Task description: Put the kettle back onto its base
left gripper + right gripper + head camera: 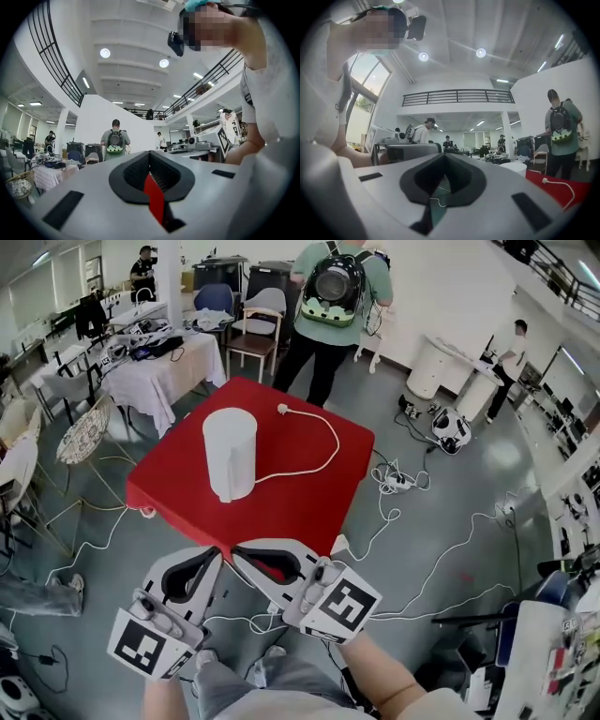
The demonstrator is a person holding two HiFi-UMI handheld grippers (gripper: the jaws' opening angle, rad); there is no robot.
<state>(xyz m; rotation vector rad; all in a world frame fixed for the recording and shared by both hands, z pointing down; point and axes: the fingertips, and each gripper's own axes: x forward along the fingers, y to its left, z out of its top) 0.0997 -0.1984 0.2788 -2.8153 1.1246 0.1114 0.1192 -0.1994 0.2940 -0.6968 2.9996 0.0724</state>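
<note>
White kettle (230,452) stands on the red table (305,495); left gripper (214,559) and right gripper (244,556) both closed, holding nothing.

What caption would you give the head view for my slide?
White kettle stands on red table, cord trailing; left gripper and right gripper held shut and empty short of it.

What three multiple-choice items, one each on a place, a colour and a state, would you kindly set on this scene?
1. Where is the kettle? A. on the table B. on the floor C. in a gripper
2. What colour is the table? A. blue B. red C. white
3. How is the right gripper? A. open B. shut on the kettle C. shut, empty

Answers: 1 A, it stands upright on the tabletop; 2 B, the top is plainly red; 3 C, its jaws meet with nothing between them.
</note>
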